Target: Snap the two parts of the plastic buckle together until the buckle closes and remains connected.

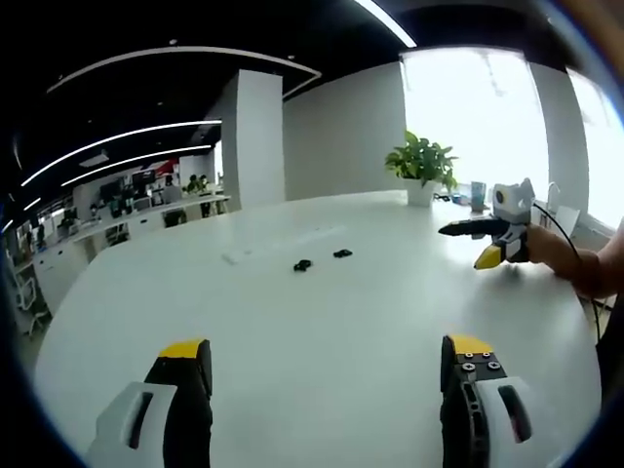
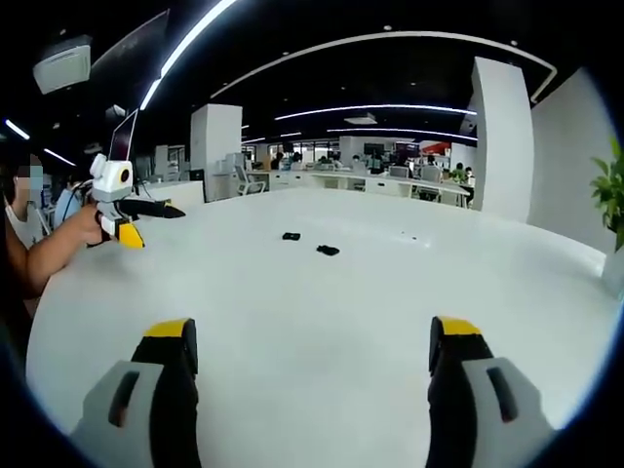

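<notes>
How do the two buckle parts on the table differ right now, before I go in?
In the left gripper view, the nearer buckle part sits left of the farther buckle part. In the right gripper view their order flips: the farther one lies left, the nearer right. Both are small, black, apart, lying unheld on the white table; shape details are too small to tell.

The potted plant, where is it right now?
In the left gripper view the potted plant stands at the far edge of the white table, by the bright window, beyond the right gripper.
</notes>
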A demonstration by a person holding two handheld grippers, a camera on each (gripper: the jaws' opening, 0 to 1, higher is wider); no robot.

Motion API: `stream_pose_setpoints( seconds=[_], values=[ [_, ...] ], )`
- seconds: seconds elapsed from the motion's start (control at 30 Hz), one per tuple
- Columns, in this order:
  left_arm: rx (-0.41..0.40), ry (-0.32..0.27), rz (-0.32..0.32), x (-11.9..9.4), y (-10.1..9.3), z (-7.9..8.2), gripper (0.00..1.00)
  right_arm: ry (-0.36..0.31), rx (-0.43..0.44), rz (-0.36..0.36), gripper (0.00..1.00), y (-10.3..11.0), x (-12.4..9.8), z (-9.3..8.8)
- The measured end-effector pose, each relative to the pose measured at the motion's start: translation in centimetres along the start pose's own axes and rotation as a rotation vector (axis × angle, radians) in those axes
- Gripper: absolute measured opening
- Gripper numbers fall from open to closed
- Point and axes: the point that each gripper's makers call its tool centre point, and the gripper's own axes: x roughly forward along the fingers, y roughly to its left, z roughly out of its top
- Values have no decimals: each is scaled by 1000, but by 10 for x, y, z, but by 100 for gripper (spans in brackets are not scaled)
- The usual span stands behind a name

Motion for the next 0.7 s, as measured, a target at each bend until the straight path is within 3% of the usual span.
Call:
stream_pose_setpoints(
  seconds=[0.33,0.53,0.7],
  values=[
    [-21,-12,-3,-1,0,4,99,12,2,3,99,1,0,-3],
    [10,12,16,2,2,-3,99,3,4,-5,100,0,-2,-1],
    [21,-2,31,0,4,1,99,4,7,-12,100,-2,-2,-1]
  ],
)
